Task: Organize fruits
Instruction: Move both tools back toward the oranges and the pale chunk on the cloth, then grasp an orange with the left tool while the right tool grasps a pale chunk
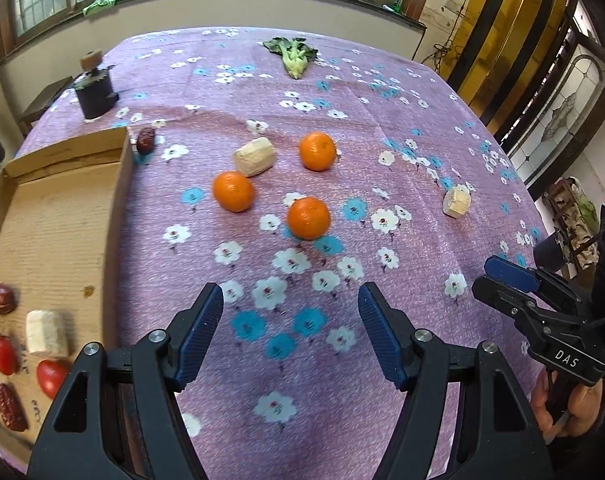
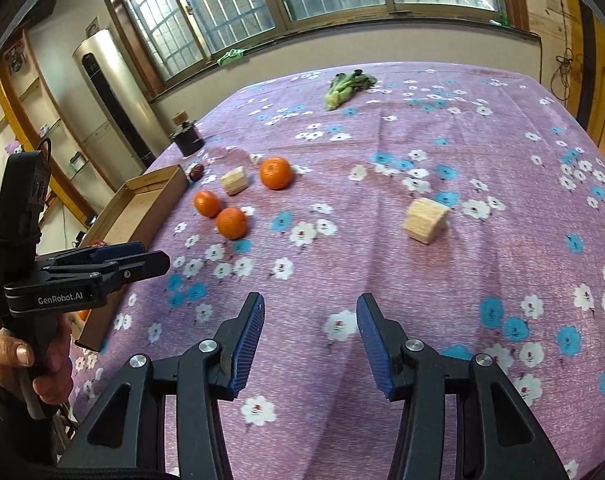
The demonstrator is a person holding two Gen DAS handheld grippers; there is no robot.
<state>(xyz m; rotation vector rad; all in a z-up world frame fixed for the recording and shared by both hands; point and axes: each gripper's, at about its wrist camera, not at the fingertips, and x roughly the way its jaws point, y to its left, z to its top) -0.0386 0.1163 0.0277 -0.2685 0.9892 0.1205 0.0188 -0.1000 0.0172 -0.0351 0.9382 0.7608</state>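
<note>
Well, at the far left the cardboard tray (image 1: 62, 216) holds red dates, small tomatoes and a pale chunk. The left gripper (image 1: 290, 312) hovers beside it, jaws spread wide, gripping nothing. Ahead on the purple flowered tablecloth (image 1: 342, 360) sit three oranges (image 1: 308, 218) close together around another pale chunk (image 1: 254, 157). The right gripper (image 2: 310, 314) hangs empty too, jaws apart, a third chunk (image 2: 426, 220) beyond it.
</note>
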